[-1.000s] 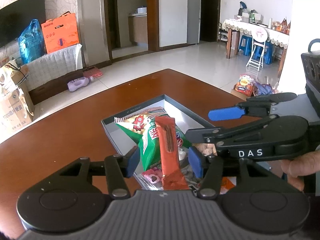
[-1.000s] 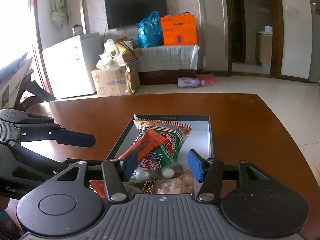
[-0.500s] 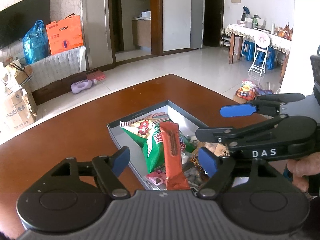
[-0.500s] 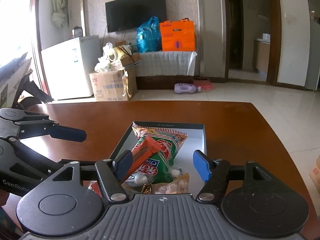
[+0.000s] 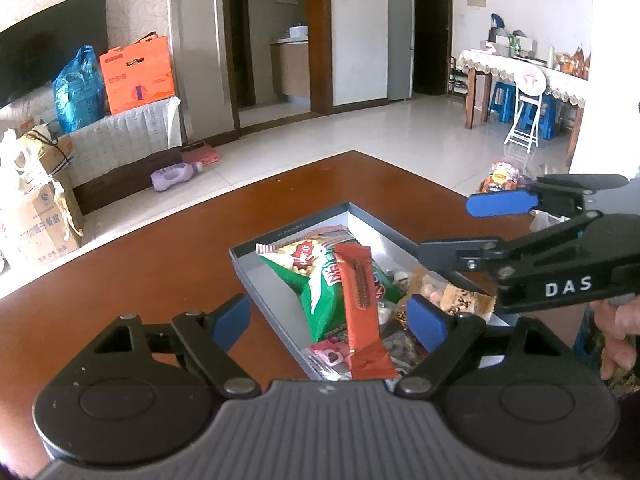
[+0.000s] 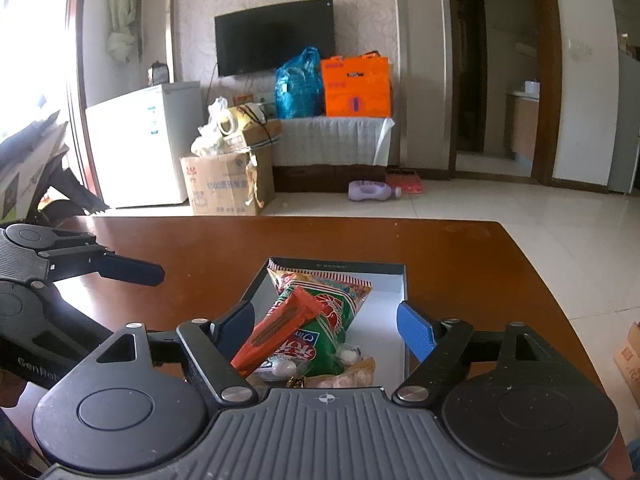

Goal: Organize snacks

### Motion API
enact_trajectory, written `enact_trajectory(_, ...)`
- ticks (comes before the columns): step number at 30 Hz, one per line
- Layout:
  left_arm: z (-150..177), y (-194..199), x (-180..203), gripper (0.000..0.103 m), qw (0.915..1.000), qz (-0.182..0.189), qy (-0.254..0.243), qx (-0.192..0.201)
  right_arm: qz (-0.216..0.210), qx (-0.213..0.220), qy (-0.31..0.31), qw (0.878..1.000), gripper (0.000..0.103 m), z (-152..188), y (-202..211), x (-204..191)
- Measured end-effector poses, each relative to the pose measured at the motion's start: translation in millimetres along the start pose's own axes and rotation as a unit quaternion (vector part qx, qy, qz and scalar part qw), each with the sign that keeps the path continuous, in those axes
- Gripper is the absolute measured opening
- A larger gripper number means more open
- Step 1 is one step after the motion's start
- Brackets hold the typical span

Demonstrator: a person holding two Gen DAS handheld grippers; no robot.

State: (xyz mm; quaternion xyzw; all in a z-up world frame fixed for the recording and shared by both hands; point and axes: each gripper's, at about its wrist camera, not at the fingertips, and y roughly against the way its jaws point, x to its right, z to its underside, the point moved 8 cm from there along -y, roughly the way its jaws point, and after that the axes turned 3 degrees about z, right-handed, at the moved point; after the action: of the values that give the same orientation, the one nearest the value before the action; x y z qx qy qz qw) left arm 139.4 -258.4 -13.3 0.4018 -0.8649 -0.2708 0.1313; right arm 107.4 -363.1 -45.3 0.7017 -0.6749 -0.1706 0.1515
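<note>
A grey open box sits on the brown table and holds a pile of snacks. A green snack bag lies in it with an orange bar on top. Beside them are a tan nut packet and small wrapped candies. My left gripper hovers at the box's near end. Its jaws are opening and press on nothing. My right gripper reaches in from the right side. It is also opening, with the snacks lying loose beyond its pads.
The table ends just past the box, with tiled floor beyond. On the floor are a cardboard carton, a purple bottle and snack bags. A hand holds the right gripper.
The jaws of both grippers have spread wider. The left view has drawn back a little from the box. The snacks lie as before.
</note>
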Motion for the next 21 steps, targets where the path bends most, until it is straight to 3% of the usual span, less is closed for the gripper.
enact_trajectory(7, -1, 4, -11, 0.090, 0.9998, -0.014, 0.014, 0.005, 0.000, -0.003, 0.004, 1.000, 0.080, 2, 2, -1)
enact_trajectory(21, -2, 2, -9, 0.091, 0.9998, -0.008, 0.019, 0.004, 0.000, -0.003, 0.006, 1.000, 0.081, 3, 2, 0)
